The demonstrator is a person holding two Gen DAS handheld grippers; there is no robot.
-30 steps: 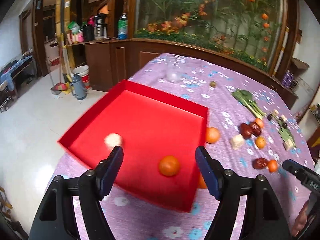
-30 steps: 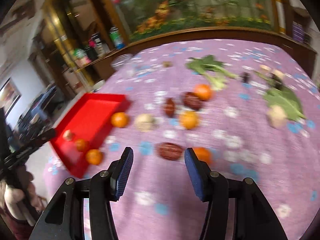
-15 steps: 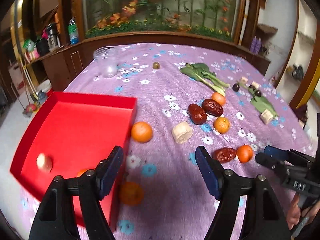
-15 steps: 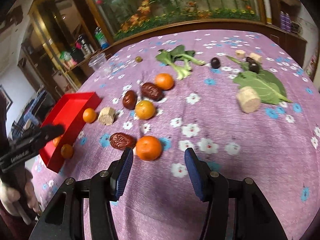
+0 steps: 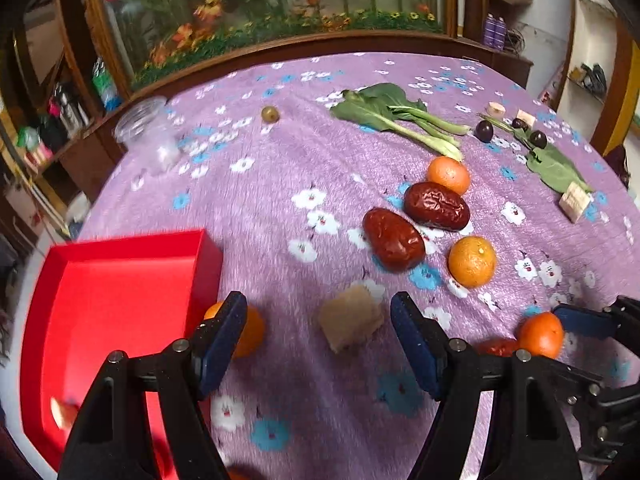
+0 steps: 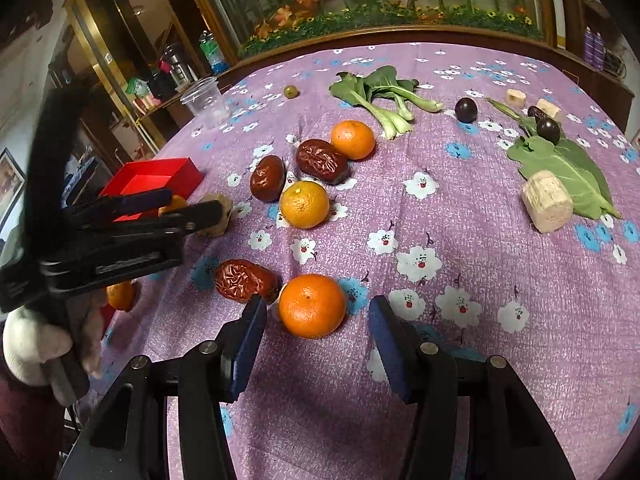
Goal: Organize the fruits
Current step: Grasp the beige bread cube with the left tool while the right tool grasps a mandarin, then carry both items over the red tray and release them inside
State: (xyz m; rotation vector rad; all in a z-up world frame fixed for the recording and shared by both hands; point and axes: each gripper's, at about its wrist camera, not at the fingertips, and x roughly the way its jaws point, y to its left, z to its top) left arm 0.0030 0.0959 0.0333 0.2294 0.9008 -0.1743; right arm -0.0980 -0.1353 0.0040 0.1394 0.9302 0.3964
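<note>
So the key thing here: the right gripper (image 6: pixel 316 338) has a mandarin (image 6: pixel 312 306) sitting dead ahead, right in the gap between its blue pads, which stand wide apart with room to spare on both sides. Nothing's held and neither pad looks to be touching the fruit yet. It's round, so no axis to worry about; I'd guess it just needs to push forward a touch and squeeze. A wrinkly red date (image 6: pixel 245 281) lies just left of it, nearly touching, long axis running left-right, so the left pad could nudge it.

The left gripper (image 5: pixel 318 340) is spread open too and empty, with a pale tan chunk (image 5: pixel 351 323) lined up between its fingers. Hard to say what that chunk is, the view's a bit smeary there. An orange (image 5: pixel 250 330) peeks out behind its left finger, right against the red tray (image 5: pixel 120 276).

Further out: two more dates (image 6: pixel 296 168) and two mandarins (image 6: pixel 328 172) clustered mid-table, then bok choy (image 6: pixel 380 96) and dark plums (image 6: pixel 466 110) at the back, all on the purple cloth (image 6: pixel 480 260).
</note>
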